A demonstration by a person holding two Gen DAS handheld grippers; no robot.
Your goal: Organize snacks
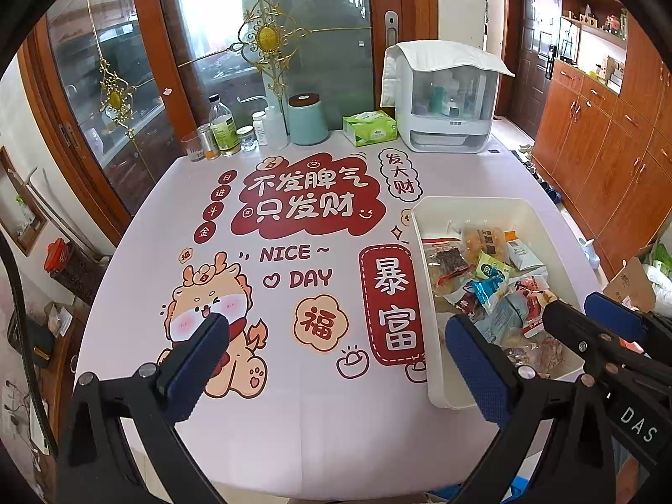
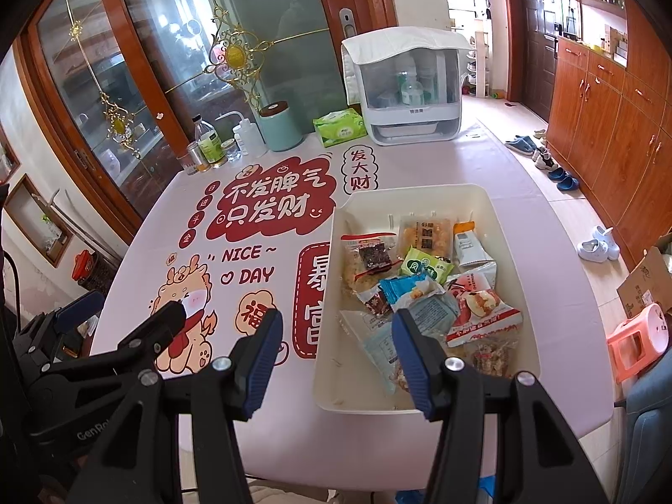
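Snack packets (image 2: 424, 290) are lying heaped in the white bin (image 2: 495, 193), right of centre in the right wrist view. They are looking light, crinkly and slippery, their contents crushable, so pinching a flat sealed edge seems best. Both the left gripper (image 1: 336, 361) and the right gripper (image 2: 336, 361) are hovering spread wide, gripping nothing.

The bin's (image 2: 336, 277) near rim sits partly behind the right gripper (image 2: 336, 357); packets (image 2: 380, 346) beneath the top snacks (image 2: 424, 266) stay hidden, their print unreadable.
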